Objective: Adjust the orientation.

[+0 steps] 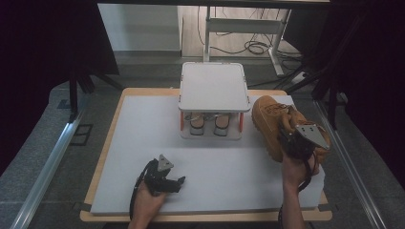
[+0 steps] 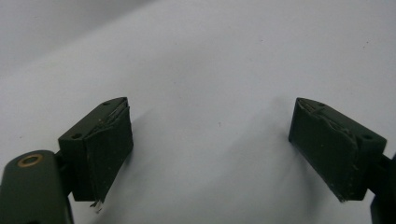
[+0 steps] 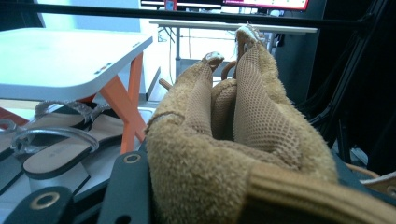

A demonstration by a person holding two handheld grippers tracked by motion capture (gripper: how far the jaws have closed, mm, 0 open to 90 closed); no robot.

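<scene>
Now, right tool (image 1: 290, 135): jaws clamped on tan boot's (image 1: 270, 119) collar, beside shoe rack (image 1: 213, 86).
Left tool (image 1: 177, 181): jaws wide apart, holding nothing, on white bench (image 1: 215, 167).

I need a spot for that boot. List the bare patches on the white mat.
Free: the mat left of the shoe rack, and the stretch in front of it, between the left gripper and the boot. Crowded: the right edge, where the right gripper clamps the boot, and the rack's lower shelf, filled by sandals.
</scene>
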